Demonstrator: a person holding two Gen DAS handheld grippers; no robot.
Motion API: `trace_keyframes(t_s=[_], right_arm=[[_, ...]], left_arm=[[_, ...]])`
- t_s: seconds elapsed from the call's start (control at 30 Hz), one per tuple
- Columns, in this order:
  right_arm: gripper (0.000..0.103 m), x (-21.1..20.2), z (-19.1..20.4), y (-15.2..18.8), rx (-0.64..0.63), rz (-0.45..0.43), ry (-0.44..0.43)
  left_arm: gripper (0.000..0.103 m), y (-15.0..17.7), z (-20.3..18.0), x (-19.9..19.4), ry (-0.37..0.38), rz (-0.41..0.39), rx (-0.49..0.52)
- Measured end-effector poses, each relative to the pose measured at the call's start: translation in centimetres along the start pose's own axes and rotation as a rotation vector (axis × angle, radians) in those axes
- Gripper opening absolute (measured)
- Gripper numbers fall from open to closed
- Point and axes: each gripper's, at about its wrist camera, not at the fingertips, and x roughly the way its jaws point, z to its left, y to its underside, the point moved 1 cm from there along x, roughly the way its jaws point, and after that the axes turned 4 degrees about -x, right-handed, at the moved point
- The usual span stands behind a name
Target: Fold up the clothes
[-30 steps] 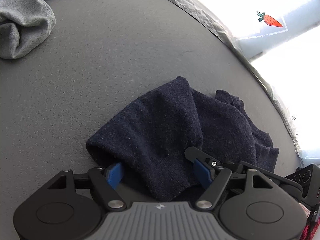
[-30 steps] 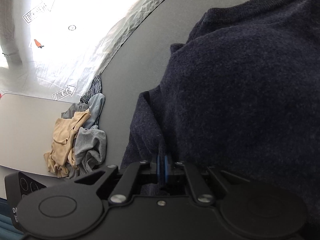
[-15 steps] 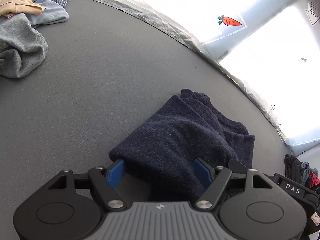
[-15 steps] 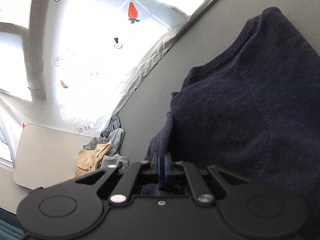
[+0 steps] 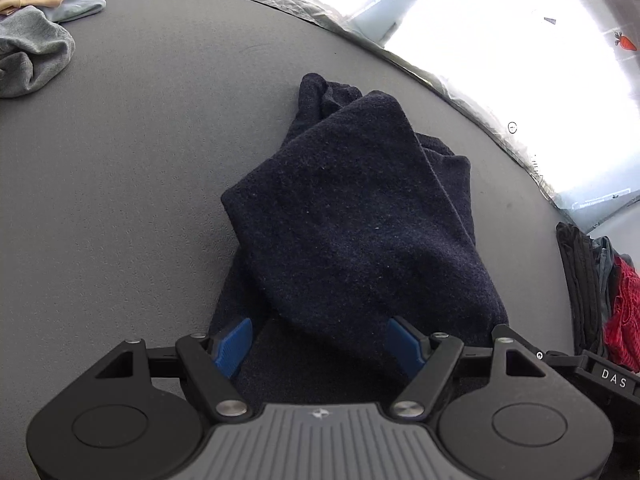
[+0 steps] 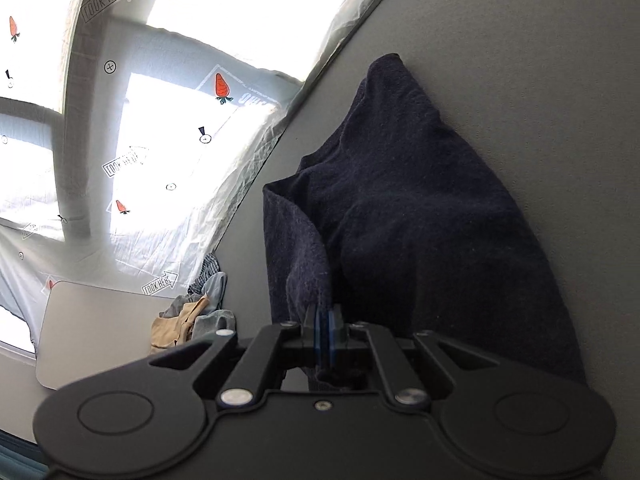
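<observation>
My right gripper is pinching an edge of the navy knit sweater, blue pads together on the cloth. My left gripper is standing wide apart, the sweater draping between its pads onto the grey table. Farther off, a heap of unfolded clothes is waiting.

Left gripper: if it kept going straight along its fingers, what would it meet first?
The navy sweater. The left gripper points down with its blue pads spread wide, and the knit already lies between and just ahead of them. Past it lies the grey table. How much gap remains is unclear.
</observation>
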Motion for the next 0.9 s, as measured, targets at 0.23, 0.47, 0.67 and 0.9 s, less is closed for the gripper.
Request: trace_keyframes(t_s=[0.23, 0.47, 0.67, 0.9], right_arm=[[0.005, -4.1, -3.2, 2.1, 0.108, -0.026, -0.004], [0.004, -6.6, -6.1, 4.4, 0.234, -0.018, -0.005], [0.004, -7.2, -7.7, 6.2, 0.265, 0.026, 0.062], [0.012, -7.0, -7.8, 7.3, 0.222, 0.051, 0.108]], left_arm=[[0.075, 3.6, -0.7, 0.3, -0.011, 0.045, 0.026], [0.075, 6.2, -1.3, 0.6, -0.026, 0.068, 0.065], [0.075, 6.9, -1.2, 0.6, -0.041, 0.077, 0.067], [0.075, 6.8, -0.5, 0.5, -0.059, 0.091, 0.069]])
